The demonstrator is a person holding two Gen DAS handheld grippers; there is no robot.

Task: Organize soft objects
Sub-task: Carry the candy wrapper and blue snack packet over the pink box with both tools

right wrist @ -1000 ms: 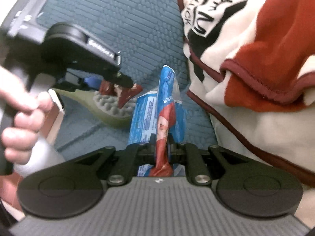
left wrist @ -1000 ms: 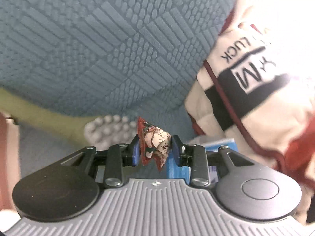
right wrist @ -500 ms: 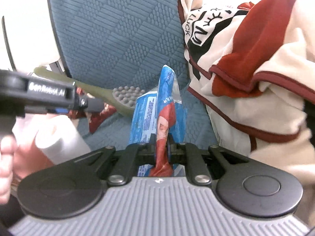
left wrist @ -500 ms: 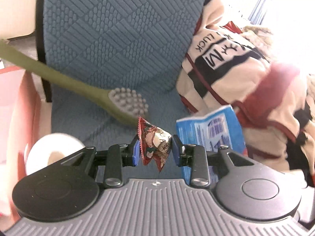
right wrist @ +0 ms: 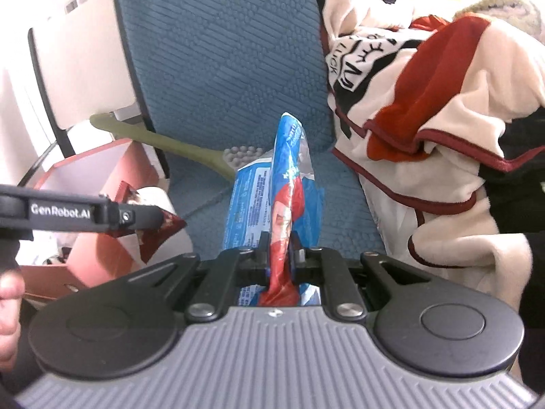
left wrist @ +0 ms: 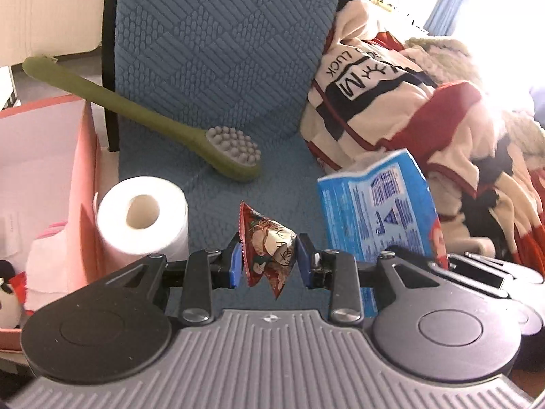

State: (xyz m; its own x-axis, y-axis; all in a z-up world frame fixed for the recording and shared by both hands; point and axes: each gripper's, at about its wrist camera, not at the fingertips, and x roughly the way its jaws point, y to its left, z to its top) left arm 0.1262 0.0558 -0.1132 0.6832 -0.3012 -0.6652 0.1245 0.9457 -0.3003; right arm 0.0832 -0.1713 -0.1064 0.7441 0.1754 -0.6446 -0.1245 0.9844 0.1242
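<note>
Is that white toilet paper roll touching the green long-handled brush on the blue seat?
Apart. The left wrist view shows bare blue seat between the white toilet paper roll and the green brush.

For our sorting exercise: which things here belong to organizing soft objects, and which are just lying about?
In the job:
- red snack packet, held in left hand-held gripper
- blue packet, held in right hand-held gripper
- pink box

Lying about:
- green brush
- tissue roll
- blanket

You get strong daylight from the upper right, blowing out the window [left wrist: 511, 17] and washing the blanket [left wrist: 442, 119]. Fisheye bending curves both views' edges; the middle stays sharp.
</note>
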